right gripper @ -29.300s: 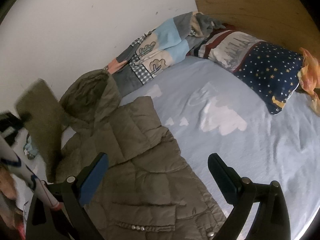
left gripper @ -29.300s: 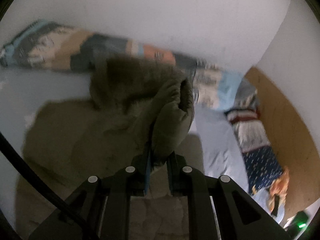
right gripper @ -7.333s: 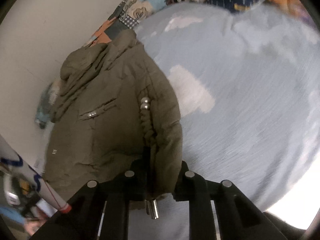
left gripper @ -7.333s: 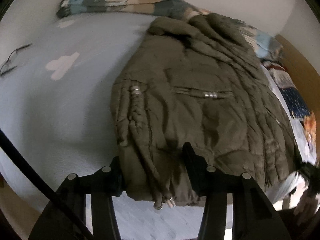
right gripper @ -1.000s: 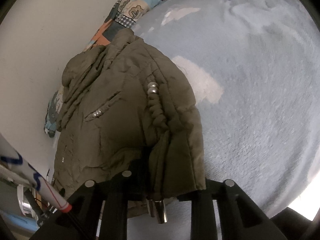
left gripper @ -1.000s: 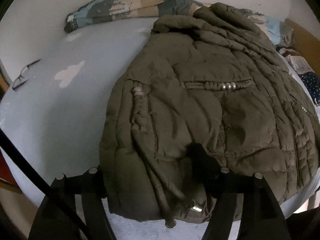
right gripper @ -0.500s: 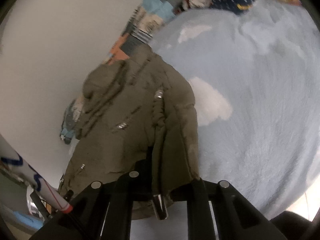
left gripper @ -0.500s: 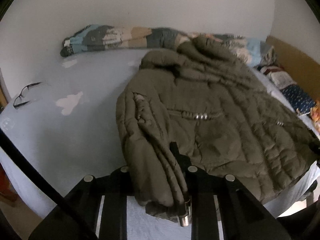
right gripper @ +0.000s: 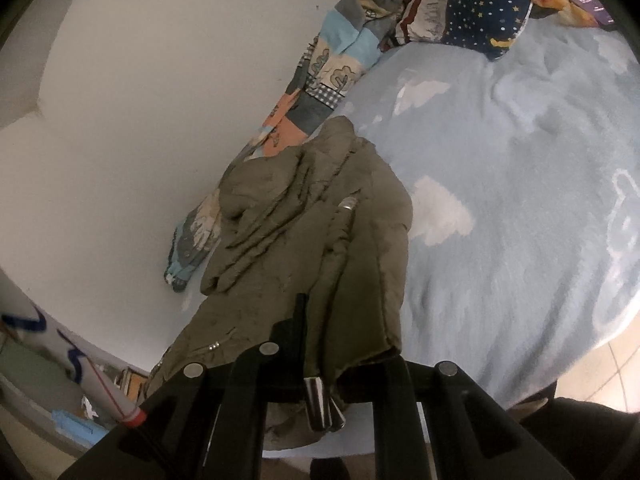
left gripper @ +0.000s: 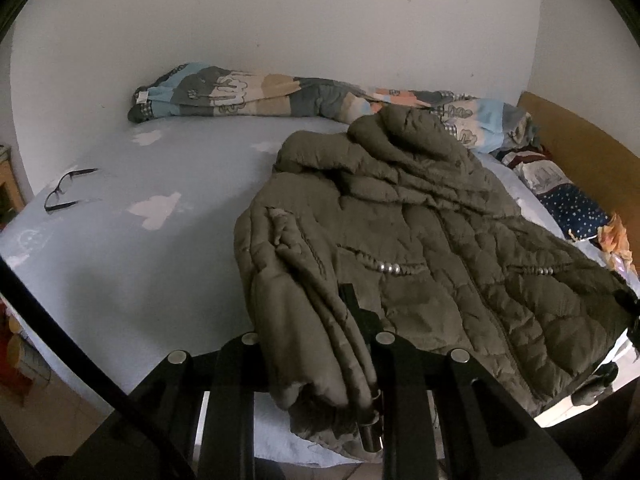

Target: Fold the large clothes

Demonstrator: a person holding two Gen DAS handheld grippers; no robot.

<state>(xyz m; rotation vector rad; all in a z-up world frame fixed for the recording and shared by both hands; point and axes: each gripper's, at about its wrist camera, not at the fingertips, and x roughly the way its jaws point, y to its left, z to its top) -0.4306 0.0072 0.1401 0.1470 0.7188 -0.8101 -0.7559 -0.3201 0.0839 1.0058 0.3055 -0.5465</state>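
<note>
Over the bed (left gripper: 120, 264), olive jacket (left gripper: 432, 248) hem pinched in both tightly closed jaws.

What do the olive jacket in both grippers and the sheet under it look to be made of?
Jacket: likely padded synthetic shell, matte; its quilted stitch lines puff and crease softly, with small metal-looking snaps. Bedsheet: probably soft fleece or brushed cotton, pale blue with white cloud prints; it looks slightly fuzzy in the right wrist view. Left gripper and right gripper both pinch the hem.

Legible text: none. Purple item (right gripper: 592, 6) beside the pillow (right gripper: 476, 20) bears light marks, too small to read.
</note>
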